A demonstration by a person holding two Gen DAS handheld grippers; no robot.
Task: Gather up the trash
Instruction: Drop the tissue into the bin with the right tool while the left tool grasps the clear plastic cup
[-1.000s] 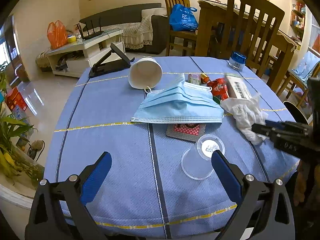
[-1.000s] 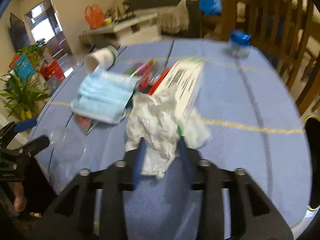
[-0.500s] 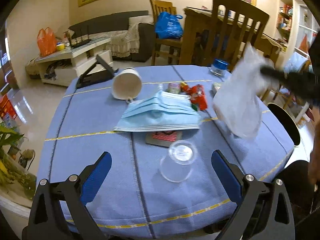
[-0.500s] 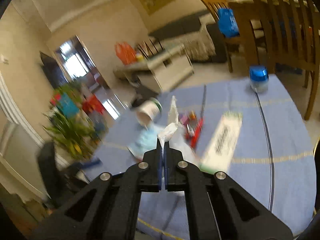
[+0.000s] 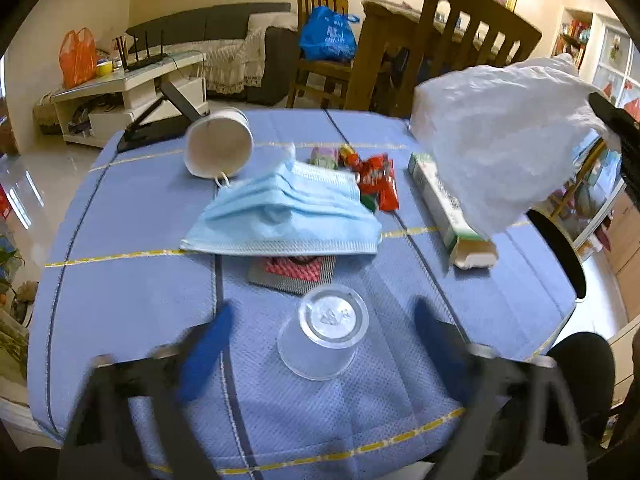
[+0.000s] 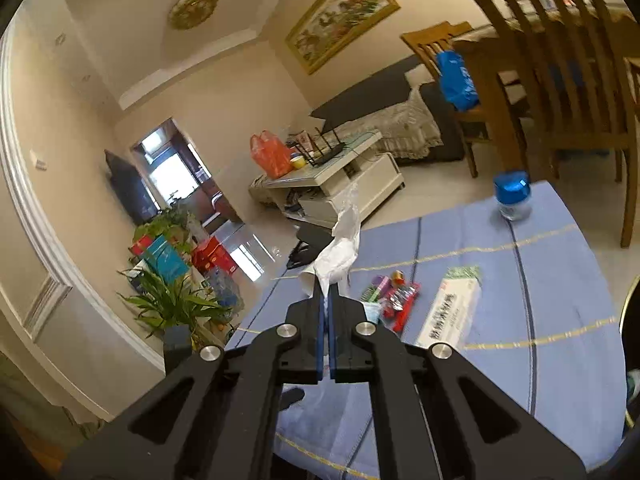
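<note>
Two grippers: both are showing, one at each side of the blue-clothed table (image 5: 120, 240).
Right gripper (image 6: 327, 300): its jaws are pressing fully together on a corner of the white plastic bag (image 5: 508, 152), which is hanging in the air above the table's right side, clear of the cloth.
Left gripper (image 5: 320, 344): its blue fingers (image 5: 204, 344) are standing wide apart, gripping nothing and blurring slightly; it is hovering low over the near edge of the table.
Clear plastic cup (image 5: 324, 332): it is lying upside down on the cloth, sitting between the left gripper's spread fingers without touching either.
Blue face mask (image 5: 284, 216): it is lying flat at the table's middle, covering part of a dark packet (image 5: 292, 276) just behind the cup.
White paper cup (image 5: 218, 148): it is lying on its side beyond the mask.
Red wrappers (image 5: 376, 184): they are lying just right of the mask.
Long green-and-white box (image 5: 448, 208): it is lying on the cloth partly beneath the hanging bag, its open end facing the near edge.
Blue-lidded jar (image 6: 512, 196): it is standing upright at the far edge, well apart from the rest.
</note>
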